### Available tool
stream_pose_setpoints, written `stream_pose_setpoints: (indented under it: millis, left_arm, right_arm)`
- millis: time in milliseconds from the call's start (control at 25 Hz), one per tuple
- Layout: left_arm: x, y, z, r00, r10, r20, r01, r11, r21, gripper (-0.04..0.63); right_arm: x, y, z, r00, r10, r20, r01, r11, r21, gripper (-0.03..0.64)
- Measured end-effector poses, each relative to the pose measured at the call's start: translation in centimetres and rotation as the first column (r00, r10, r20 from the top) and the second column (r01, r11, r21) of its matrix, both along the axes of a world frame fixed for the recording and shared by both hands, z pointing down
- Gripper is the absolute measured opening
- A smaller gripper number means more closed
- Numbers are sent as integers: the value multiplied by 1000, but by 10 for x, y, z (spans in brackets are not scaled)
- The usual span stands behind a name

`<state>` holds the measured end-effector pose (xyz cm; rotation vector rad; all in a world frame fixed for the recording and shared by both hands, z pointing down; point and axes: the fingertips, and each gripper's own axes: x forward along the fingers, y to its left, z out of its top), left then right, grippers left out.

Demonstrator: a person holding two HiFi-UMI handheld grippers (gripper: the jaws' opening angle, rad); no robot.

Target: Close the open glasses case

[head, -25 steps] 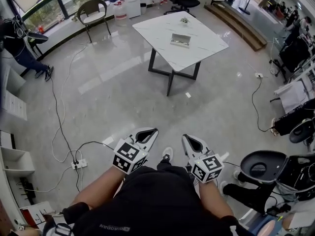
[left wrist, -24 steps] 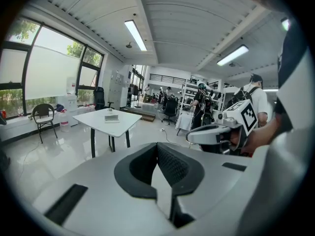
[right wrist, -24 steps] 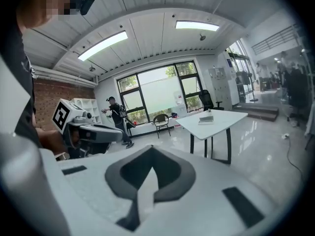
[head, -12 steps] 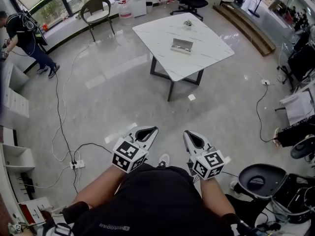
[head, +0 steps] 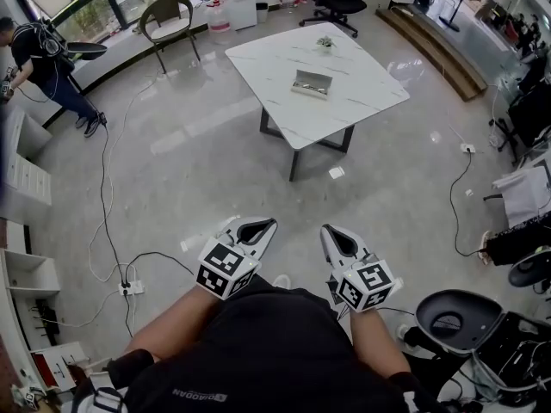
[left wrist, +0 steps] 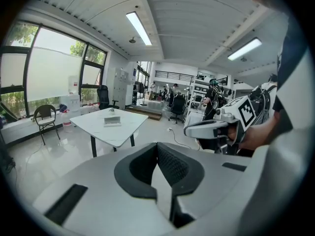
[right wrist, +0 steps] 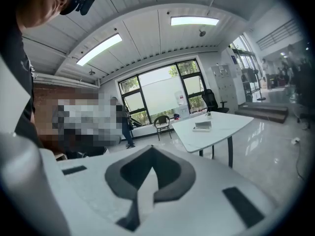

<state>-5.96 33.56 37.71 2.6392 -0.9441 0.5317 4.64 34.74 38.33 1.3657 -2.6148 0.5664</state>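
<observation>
Head view: glasses case [head: 311, 83] sits on the white tabletop [head: 353, 101] at 12 o'clock from the body, well apart from both tools. It is small in frame but reads as open. A small potted plant [head: 325, 43] stands beyond it, near the far corner.

Change over the last second: the tabletop takes up slightly more of the frame and has drifted a little left, and the shoe toe between the tools has slid back under the body. Judged: the person is walking toward the case, so this is approach only and the lid has not been touched.

Left tool [head: 258, 228] and right tool [head: 337, 238] are at 6 o'clock, held at the waist in the same pose as before.

Left gripper view: jaws clenched, nothing between them; the case is at 10 o'clock from them. Right gripper view: jaws also clenched and empty; the case is at 1 o'clock.

Outward: chair [head: 168, 15] at 11 o'clock, cable on the floor [head: 108, 222] at 9 o'clock.

Remaining, as judged: close the distance, then press the lid down.
</observation>
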Motion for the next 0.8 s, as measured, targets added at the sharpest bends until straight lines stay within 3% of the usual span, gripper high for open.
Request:
stream_pose_setpoints:
  millis: [440, 800]
  left_arm:
    - [21, -17, 3, 999, 22, 29, -22, 1000, -14, 5]
    - [29, -66, 10, 999, 32, -8, -32, 999, -9, 5]
  right_arm:
    - [15, -15, 5, 1000, 9, 28, -8, 1000, -22, 2]
    - [28, -54, 11, 999, 41, -4, -41, 999, -20, 2]
